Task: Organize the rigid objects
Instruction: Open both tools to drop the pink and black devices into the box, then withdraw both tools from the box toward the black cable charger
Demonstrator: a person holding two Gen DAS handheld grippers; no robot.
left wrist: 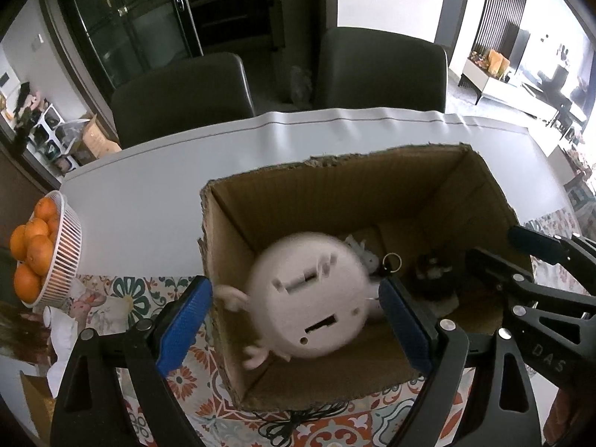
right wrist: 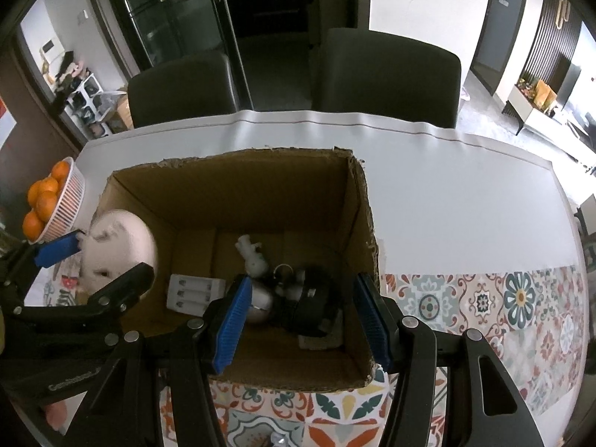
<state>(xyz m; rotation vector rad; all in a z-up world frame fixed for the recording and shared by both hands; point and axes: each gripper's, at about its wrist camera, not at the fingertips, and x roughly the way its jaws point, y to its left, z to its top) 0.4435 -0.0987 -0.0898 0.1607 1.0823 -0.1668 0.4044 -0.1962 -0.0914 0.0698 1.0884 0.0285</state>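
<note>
An open cardboard box (left wrist: 480,186) stands on the table; it also shows in the right wrist view (right wrist: 357,201). My left gripper (left wrist: 294,320) is open over the box's near left part. A pale pink round toy (left wrist: 309,298), underside up and blurred, sits between its blue pads without clear contact; it also shows in the right wrist view (right wrist: 119,246). My right gripper (right wrist: 301,320) is open and empty above the box. Inside lie a white battery charger (right wrist: 193,292), a small white figure (right wrist: 253,257), a key ring (right wrist: 283,270) and a dark object (right wrist: 316,298).
A white basket of oranges (left wrist: 63,246) stands at the table's left edge. Two dark chairs (left wrist: 186,93) stand behind the table. A patterned cloth (right wrist: 484,305) covers the near side, a white sheet (right wrist: 447,193) the far side. A black cable (left wrist: 298,421) lies before the box.
</note>
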